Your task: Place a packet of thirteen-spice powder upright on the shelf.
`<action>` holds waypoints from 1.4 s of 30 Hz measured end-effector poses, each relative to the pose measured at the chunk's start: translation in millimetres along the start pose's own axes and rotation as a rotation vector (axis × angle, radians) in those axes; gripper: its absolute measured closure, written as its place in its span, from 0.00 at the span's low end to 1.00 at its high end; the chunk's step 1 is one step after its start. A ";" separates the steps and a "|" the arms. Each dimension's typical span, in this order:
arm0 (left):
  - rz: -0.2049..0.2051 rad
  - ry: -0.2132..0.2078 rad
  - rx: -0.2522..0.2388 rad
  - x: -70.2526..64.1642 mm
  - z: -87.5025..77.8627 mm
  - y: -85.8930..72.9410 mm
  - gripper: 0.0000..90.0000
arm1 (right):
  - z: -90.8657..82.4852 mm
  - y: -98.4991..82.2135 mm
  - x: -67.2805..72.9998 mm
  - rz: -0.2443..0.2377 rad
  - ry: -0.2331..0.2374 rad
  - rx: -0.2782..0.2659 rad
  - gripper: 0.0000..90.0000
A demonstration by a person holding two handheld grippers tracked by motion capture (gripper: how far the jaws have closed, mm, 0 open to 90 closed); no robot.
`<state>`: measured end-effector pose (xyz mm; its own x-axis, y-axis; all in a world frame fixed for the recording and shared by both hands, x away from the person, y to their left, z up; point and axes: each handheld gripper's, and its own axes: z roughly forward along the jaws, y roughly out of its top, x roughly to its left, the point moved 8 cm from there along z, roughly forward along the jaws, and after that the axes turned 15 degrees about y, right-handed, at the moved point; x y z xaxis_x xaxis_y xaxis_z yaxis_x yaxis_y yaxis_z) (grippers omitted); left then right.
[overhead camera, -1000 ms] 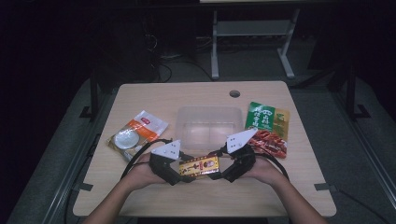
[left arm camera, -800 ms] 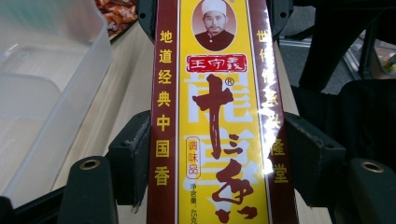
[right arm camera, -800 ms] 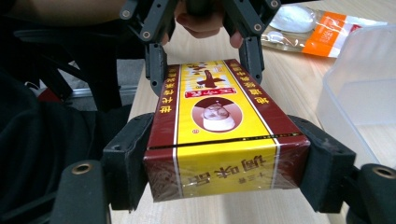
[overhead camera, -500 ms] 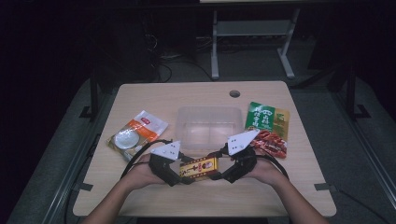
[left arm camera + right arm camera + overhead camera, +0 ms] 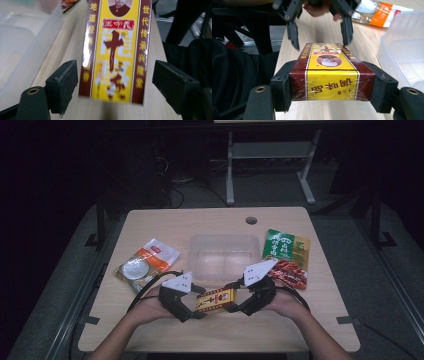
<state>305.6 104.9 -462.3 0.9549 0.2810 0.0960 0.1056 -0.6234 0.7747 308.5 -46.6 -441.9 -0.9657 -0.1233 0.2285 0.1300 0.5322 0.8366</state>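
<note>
So the yellow-and-maroon box is sitting just off the tabletop near the front edge, about mid-width, strung between my two claws. My right claw has it properly: in the right gripper view both pads are pressed flat against the short end of the box, one on each maroon side, jaws roughly mid-spread. My left claw is a different story. Its jaws have just been opening, and in the left gripper view the box hangs between them with a clear gap on both sides, so nothing's gripping there. Jaws about as wide as they go.

Right behind the box, toward the middle of the tabletop, there's the clear plastic tub. Over by the left edge lies an orange-and-white pouch. Near the right edge there's a green packet with a red snack bag just in front of it, touching or overlapping, can't tell which.
</note>
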 end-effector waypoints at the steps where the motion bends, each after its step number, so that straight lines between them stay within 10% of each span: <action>1: -0.008 0.006 0.007 0.3 -2.3 -2.3 0.21 | -1.2 -0.8 -0.7 -0.001 -0.007 0.003 0.35; 22: -0.142 0.244 0.131 -1.6 -30.3 -69.3 0.14 | -19.8 -5.1 -5.5 0.035 -0.069 0.018 0.35; 30: -0.213 0.230 0.090 -1.7 -33.0 -66.5 0.14 | -25.2 7.4 -14.1 0.044 -0.097 0.032 0.35; 42: -0.194 0.241 0.137 -4.3 -36.1 -65.8 0.12 | -36.9 34.4 -40.7 0.032 -0.134 0.024 0.35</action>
<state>284.6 171.0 -491.1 0.8220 0.5582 0.1131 0.3307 -0.6295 0.7031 360.5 -54.2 -404.0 -0.9827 0.0062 0.1851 0.1574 0.5541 0.8174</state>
